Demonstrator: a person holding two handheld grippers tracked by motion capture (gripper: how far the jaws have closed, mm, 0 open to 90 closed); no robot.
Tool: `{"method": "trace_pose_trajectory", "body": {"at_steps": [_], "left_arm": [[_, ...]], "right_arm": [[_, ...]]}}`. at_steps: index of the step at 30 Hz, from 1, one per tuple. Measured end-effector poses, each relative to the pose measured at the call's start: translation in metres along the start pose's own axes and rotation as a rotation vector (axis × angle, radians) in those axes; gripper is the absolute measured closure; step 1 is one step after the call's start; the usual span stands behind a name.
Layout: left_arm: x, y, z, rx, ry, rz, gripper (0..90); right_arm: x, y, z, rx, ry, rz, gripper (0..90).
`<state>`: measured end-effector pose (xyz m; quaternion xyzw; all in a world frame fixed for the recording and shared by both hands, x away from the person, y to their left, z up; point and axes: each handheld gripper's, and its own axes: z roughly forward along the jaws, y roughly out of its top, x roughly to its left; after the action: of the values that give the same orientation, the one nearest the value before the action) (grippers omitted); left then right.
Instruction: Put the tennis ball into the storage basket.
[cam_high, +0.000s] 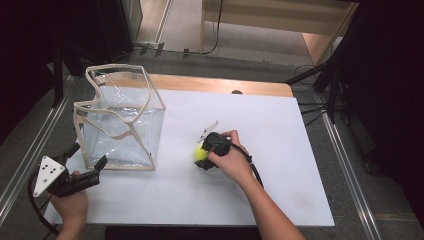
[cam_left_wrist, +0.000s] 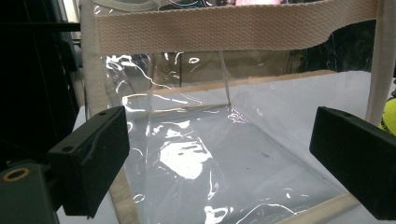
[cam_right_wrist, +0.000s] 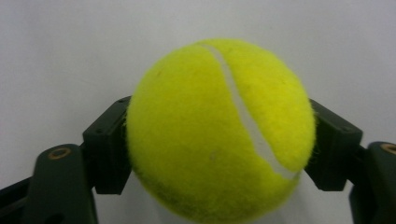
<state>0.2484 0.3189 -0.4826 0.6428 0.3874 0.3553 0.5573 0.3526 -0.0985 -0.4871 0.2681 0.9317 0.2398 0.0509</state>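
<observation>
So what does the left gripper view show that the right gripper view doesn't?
Left gripper view: a clear plastic bag with beige woven trim, framed by the left gripper with its black fingers standing wide apart. Right gripper view: the right gripper shut on a fuzzy yellow tennis ball, white seam visible. Both share the white tabletop and the ball, which peeks in at the left view's right edge.

One tennis ball, one clear bag, two grippers.

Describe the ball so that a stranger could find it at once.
On the white table, right of the clear bag, look between the jaws of the right hand-held gripper. The tennis ball is the sole bright yellow, fuzzy, round thing there.
</observation>
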Motion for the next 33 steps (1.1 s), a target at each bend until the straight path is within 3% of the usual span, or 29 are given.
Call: {"method": "trace_pose_trajectory", "body": {"at_steps": [16, 33], "left_arm": [[0.000, 0.000, 0.000, 0.003, -0.002, 0.006, 5.4], [0.000, 0.000, 0.000, -0.003, 0.000, -0.006, 5.3]], "right_arm": [[-0.001, 0.004, -0.006, -0.011, 0.014, 0.004, 23.4], [0.009, 0.039, -0.007, -0.039, 0.066, -0.044, 23.5]]}}
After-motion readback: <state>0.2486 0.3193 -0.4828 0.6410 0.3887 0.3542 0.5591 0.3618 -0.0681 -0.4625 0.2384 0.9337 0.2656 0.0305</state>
